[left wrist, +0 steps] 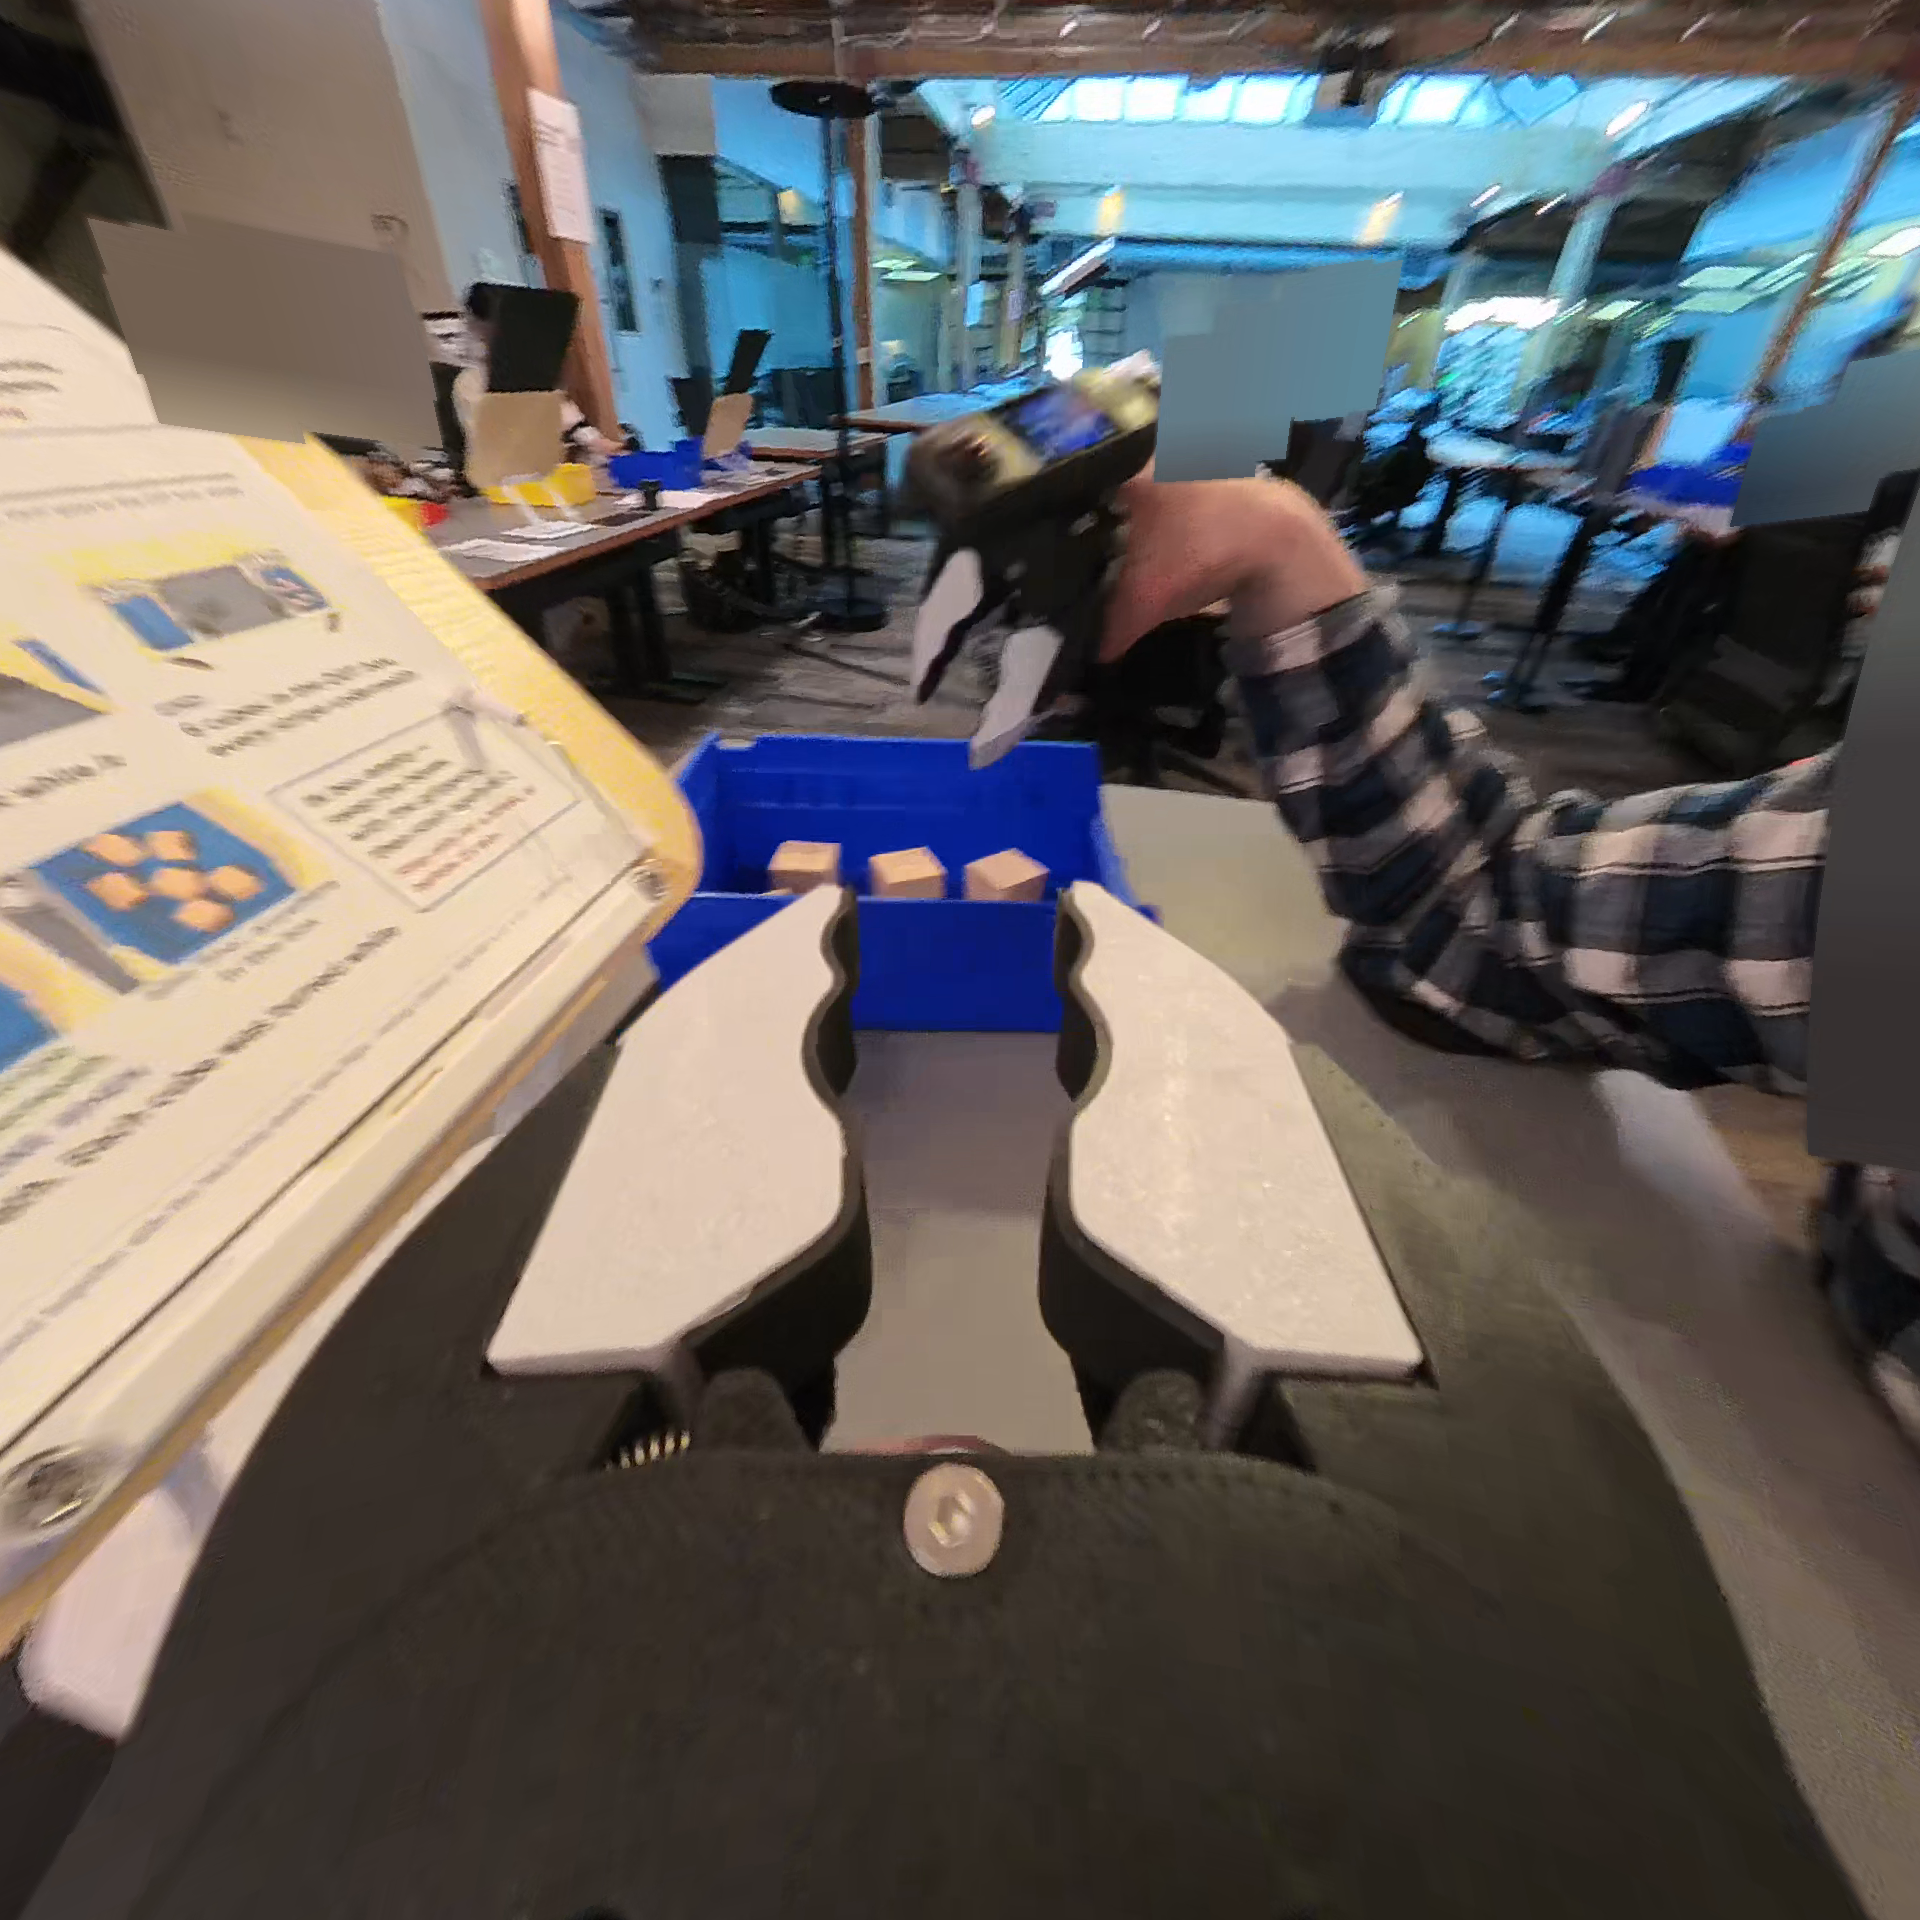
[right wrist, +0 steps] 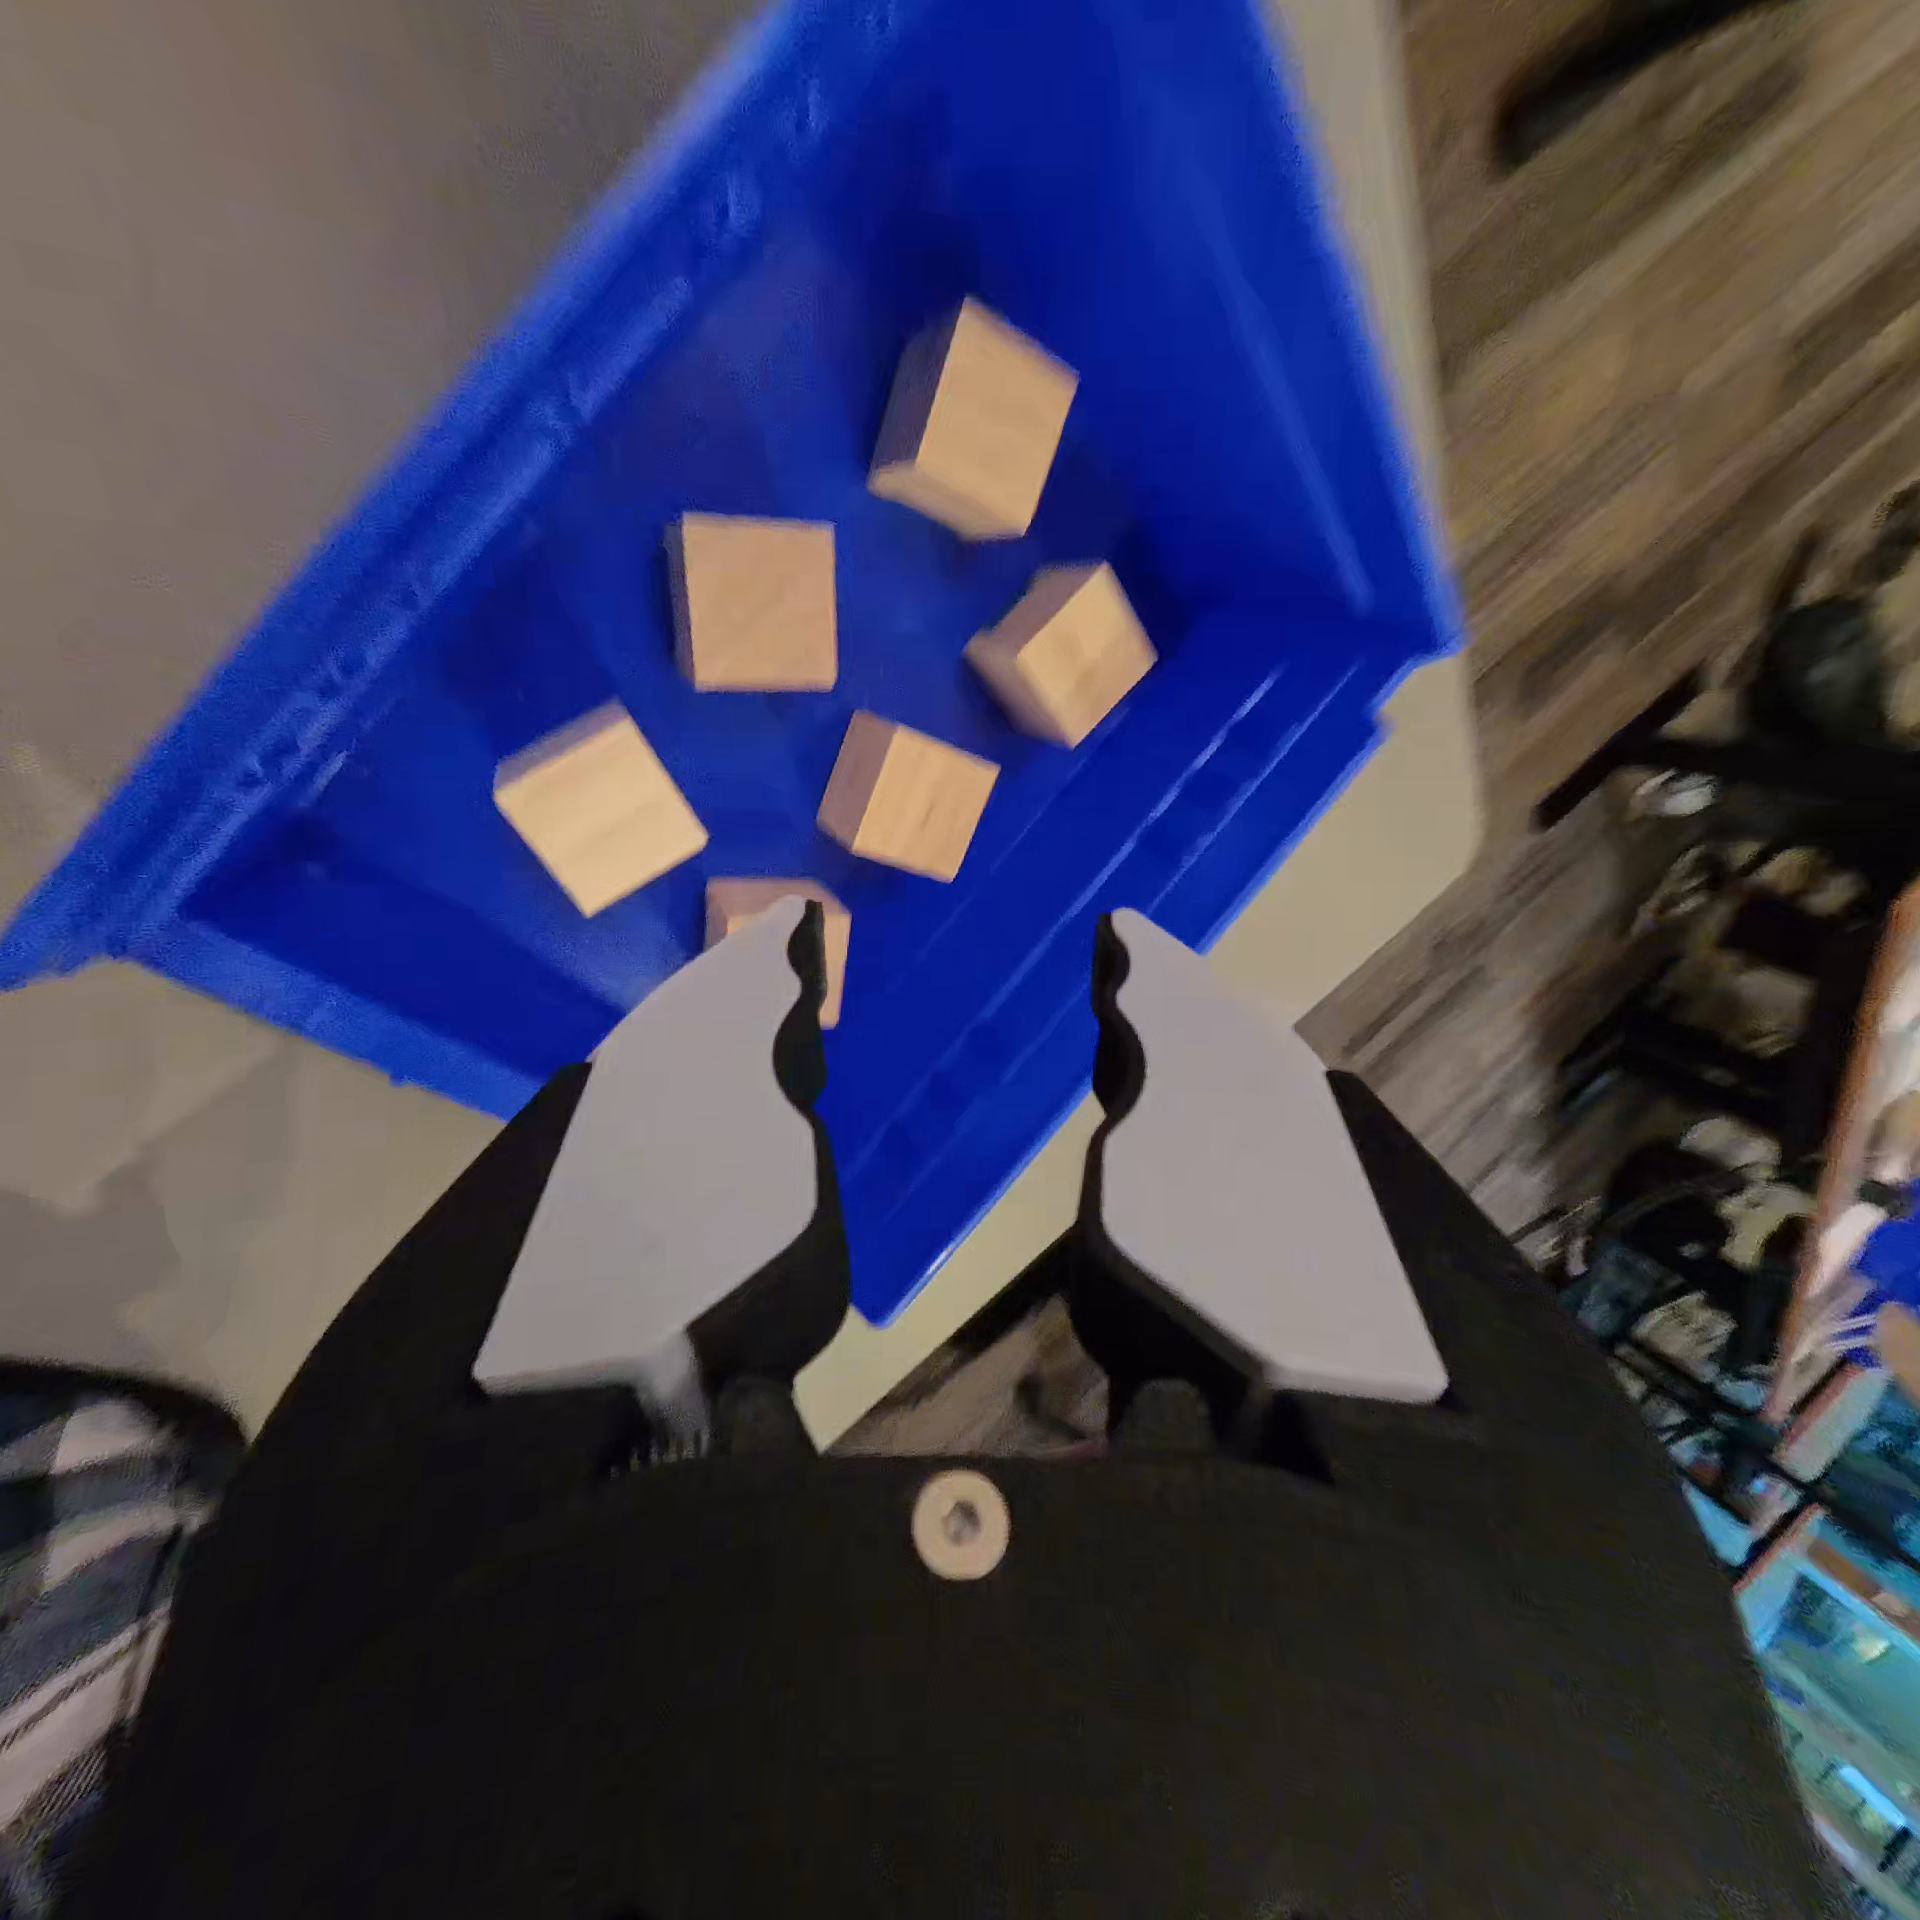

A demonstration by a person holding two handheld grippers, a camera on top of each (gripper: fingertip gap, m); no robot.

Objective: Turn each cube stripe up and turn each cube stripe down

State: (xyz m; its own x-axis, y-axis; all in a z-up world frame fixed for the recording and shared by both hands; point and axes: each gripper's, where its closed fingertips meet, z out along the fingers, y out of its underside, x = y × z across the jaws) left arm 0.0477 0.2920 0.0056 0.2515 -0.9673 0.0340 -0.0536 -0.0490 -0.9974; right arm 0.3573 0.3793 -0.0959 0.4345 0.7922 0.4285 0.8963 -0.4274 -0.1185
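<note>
**Risk check: both grippers empty, right one above the bin**

Left gripper: jaws apart, nothing between them, parked low over the grey table just short of the near wall of the blue bin. Risk here is small, mainly nudging the bin if it pushes forward (the bin looks light, so it would probably slide).

Instruction sheet stands close on the left, right beside that gripper. A sideways swing could clip it.

Right gripper: jaws apart, nothing held, looking down into the bin from above. One finger covers part of the nearest cube; I can't tell whether it touches it.

Six wooden cubes sit loose on the bin floor, all inside it. No stripe shows on any top face in this blurred view, so picking which face to turn is a guess.

Main risks, as I judge them:
- Cubes sit near each other, so a descending finger may knock a neighbour and spoil its orientation.
- The far right cube lies just beside the bin wall, leaving little room for a finger.
- An off-centre pinch lets the cube twist or drop mid-turn.
- Blur suggests fast motion, so overshoot into the bin floor is plausible.
</note>
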